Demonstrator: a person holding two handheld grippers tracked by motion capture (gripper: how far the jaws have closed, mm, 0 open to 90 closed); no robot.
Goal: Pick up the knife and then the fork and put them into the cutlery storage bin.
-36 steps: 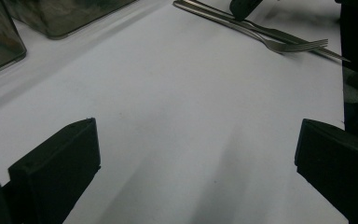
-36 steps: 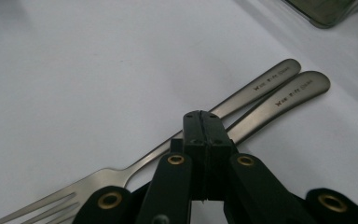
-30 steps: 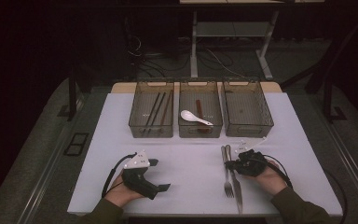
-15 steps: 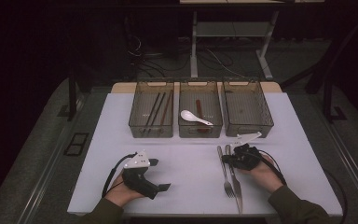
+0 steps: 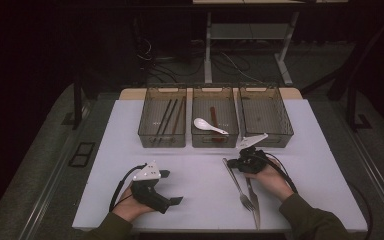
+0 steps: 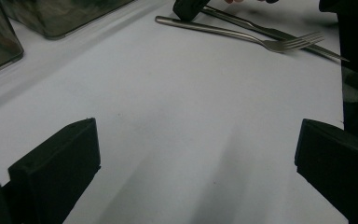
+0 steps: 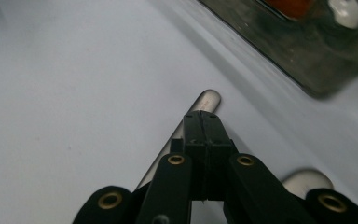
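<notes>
A metal fork [image 5: 237,184] and a knife [image 5: 254,202] lie side by side on the white table [image 5: 200,165], right of centre. My right gripper [image 5: 233,163] is shut with its jaws pressed together, low over the far end of the fork's handle [image 7: 205,99]. Nothing shows between its jaws [image 7: 203,117]. The knife's handle end [image 7: 307,179] lies just beside it. My left gripper [image 5: 171,187] rests at the front left, open wide and empty, pointing across the table. From the left gripper view [image 6: 196,163] the fork [image 6: 242,36] and knife [image 6: 279,33] lie ahead.
Three clear bins stand in a row at the back. The left bin [image 5: 147,131] holds dark chopsticks [image 5: 166,118]. The middle bin [image 5: 215,142] holds a white spoon [image 5: 207,125] and a reddish utensil. The right bin [image 5: 285,125] is close behind my right gripper.
My right gripper has moved left and away from me, from beside the knife to the far end of the fork's handle. The left gripper has stayed where it was.
</notes>
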